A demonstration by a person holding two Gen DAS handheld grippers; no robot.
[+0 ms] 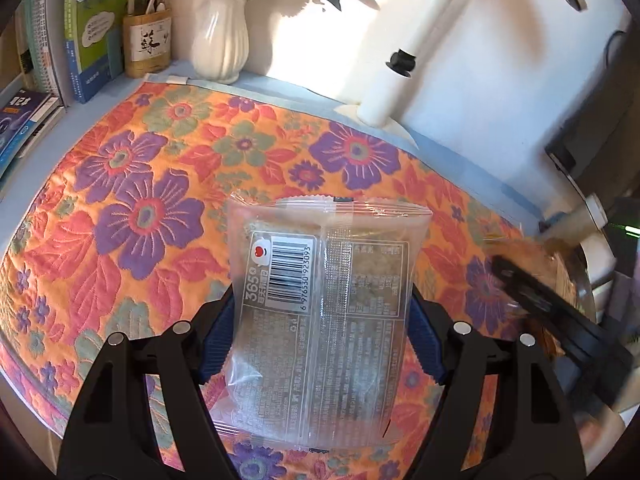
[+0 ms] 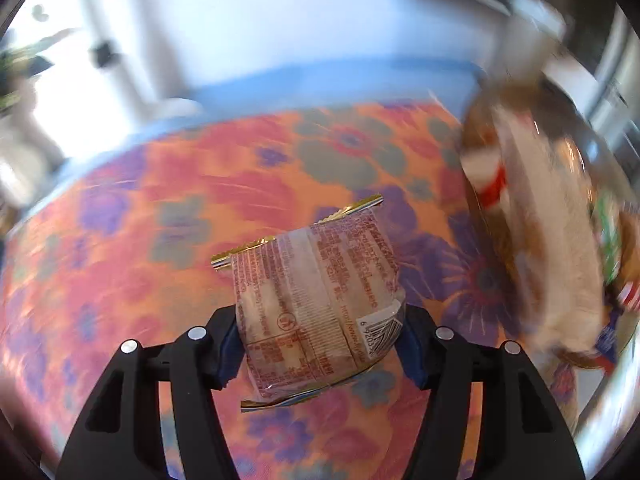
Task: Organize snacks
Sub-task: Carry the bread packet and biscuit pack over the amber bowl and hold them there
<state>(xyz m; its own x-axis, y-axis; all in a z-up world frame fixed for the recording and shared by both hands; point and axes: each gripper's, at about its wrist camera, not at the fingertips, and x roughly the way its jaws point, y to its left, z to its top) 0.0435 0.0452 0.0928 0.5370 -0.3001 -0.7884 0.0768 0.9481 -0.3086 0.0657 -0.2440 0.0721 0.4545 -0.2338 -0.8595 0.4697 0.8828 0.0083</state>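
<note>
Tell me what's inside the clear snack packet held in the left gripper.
Through the clear snack packet, clamped in the left gripper, a pale crumbly filling shows faintly. The barcode label and dense print cover most of it, so what the snack is cannot be made out.

A clear snack packet (image 1: 320, 304) with a white barcode label and grey print stands on end, back side showing, above the flowered cloth. A second packet (image 2: 316, 312) with red print and gold crimped ends is tilted, one end far and right. At the right, a clear container (image 2: 552, 240) holds more snacks, blurred.
</note>
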